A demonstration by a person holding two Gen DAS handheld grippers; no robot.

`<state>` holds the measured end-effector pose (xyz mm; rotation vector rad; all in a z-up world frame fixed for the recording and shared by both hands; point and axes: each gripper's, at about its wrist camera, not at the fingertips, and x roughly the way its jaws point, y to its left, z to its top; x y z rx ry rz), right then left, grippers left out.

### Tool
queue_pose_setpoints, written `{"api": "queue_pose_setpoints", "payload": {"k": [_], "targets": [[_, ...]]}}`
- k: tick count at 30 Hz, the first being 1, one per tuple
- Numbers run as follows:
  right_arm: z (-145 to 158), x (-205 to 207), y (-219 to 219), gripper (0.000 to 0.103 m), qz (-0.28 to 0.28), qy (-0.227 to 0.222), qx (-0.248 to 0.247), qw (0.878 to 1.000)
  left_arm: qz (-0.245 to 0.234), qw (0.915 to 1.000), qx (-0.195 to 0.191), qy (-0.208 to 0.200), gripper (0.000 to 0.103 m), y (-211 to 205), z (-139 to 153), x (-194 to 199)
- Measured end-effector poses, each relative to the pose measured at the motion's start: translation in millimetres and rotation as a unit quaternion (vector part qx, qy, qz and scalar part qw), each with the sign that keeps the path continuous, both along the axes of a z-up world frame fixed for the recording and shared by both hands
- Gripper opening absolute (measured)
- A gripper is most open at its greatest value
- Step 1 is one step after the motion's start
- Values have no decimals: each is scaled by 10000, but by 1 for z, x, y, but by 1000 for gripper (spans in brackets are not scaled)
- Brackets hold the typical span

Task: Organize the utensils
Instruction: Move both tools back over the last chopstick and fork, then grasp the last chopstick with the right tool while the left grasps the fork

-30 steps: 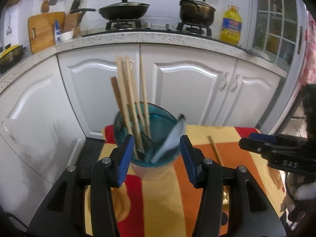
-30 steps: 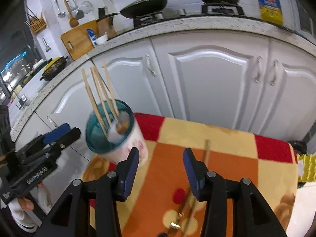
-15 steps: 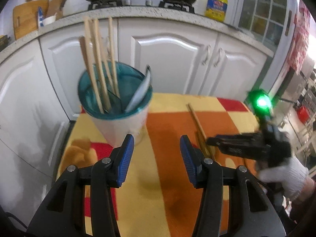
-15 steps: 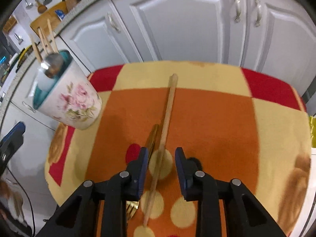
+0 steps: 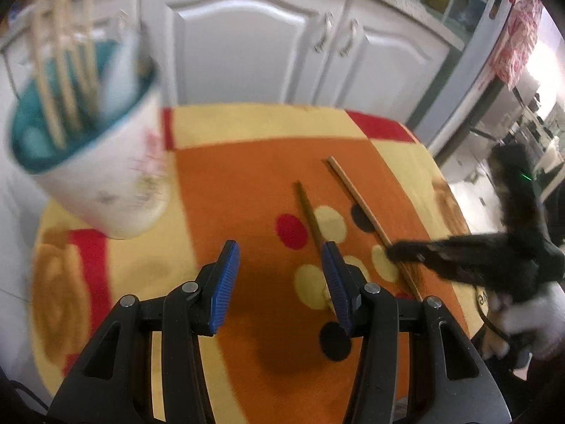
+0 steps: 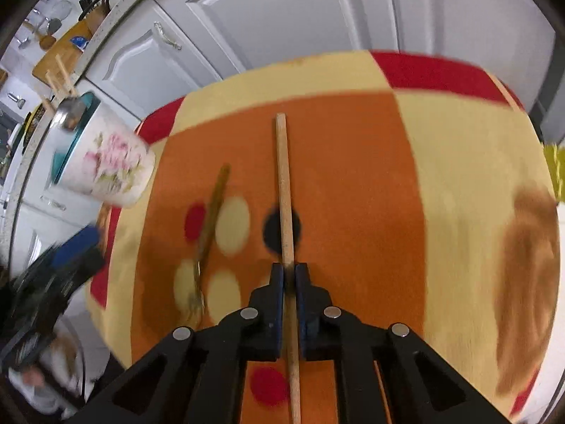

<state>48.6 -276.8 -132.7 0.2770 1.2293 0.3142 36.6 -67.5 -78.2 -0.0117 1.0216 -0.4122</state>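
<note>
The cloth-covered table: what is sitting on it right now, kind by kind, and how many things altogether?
Loose wooden chopstick, between the right jaws: 1
Gold fork, lying flat: 1
Floral holder cup, with chopsticks and a spoon inside, too blurred to count: 1
Total: 3 things on the patterned cloth

A round table covered in an orange, yellow and red cloth (image 6: pixel 356 176) is carrying a floral utensil cup (image 6: pixel 109 166) at its left edge. Right of the cup a fork (image 6: pixel 208 233) is lying, then a wooden chopstick (image 6: pixel 285 194).
</note>
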Motion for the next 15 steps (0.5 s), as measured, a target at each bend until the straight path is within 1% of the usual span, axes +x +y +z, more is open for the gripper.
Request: {"api": "queue_pose_setpoints", "payload": {"k": [3, 4, 5, 6, 8, 11, 12, 13, 14, 15], "targets": [[3, -17, -4, 7, 20, 80, 52, 10000, -69, 9997, -19, 213, 48, -13, -14, 16], [6, -17, -5, 12, -1, 21, 85, 10000, -82, 9996, -28, 271, 48, -17, -17, 22], [10, -15, -7, 22, -44, -71, 88, 9999, -81, 9995, -56, 316, 48, -20, -19, 27], [14, -13, -10, 27, -98, -163, 92, 9998, -84, 9992, -118, 373, 48, -24, -21, 33], [19, -6, -13, 29, -205, -256, 160, 9993, -94, 9985, -207, 491, 48, -32, -25, 45], [23, 7, -17, 29, -333, -301, 312, 9985, -193, 9979, -160, 593, 47, -46, -31, 58], [23, 11, -16, 29, -348, -308, 315, 9984, -227, 9977, -101, 627, 45, -50, -35, 60], [23, 15, -16, 29, -349, -320, 313, 9984, -252, 9974, 15, 680, 39, -54, -40, 63], [24, 19, -15, 29, -326, -327, 313, 9984, -242, 9983, 138, 517, 32, -57, -39, 64], [24, 22, -14, 29, -305, -332, 300, 9985, -256, 9982, 251, 477, 26, -59, -40, 64]]}}
